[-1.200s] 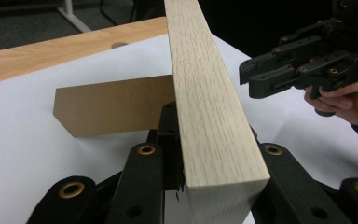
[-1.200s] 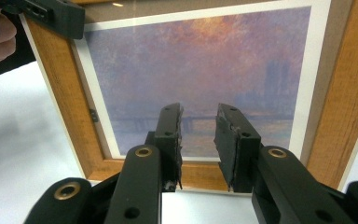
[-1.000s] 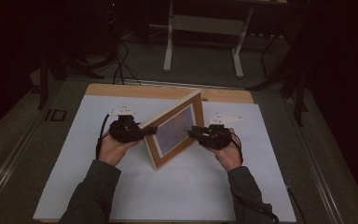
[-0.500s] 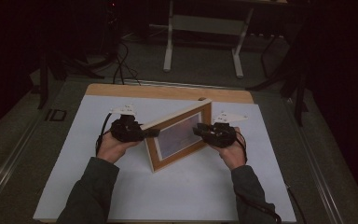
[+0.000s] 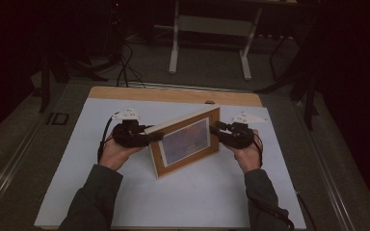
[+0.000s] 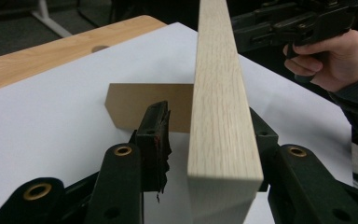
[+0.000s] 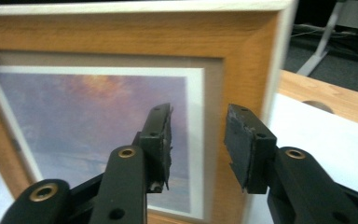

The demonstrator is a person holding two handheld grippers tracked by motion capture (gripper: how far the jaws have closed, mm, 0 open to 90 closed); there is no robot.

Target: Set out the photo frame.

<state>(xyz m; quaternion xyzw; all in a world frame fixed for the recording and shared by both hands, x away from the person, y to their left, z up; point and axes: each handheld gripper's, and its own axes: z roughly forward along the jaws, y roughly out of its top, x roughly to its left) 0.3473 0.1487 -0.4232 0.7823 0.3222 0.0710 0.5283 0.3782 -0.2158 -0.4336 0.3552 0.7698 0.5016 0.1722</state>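
Picture frame (image 5: 185,142) stands upright on the white table cover (image 5: 77,192), propped on its brown back stand (image 6: 144,105), angled across the middle between both hands.

Left gripper (image 5: 149,137) is at the frame's left end. In the left gripper view the pale top edge of the frame runs between its jaws — the far pad looks to sit against the frame's side, while the near pad (image 6: 154,140) stands clear with a visible gap. Jaws have just been opening; not clamped, frame still between them.

Right gripper (image 5: 217,129) is at the frame's right end. In the right gripper view its jaws are apart, nothing between the pads (image 7: 247,140) — the frame's front and right border sit just beyond the tips, touching neither. These jaws have also just been opening.
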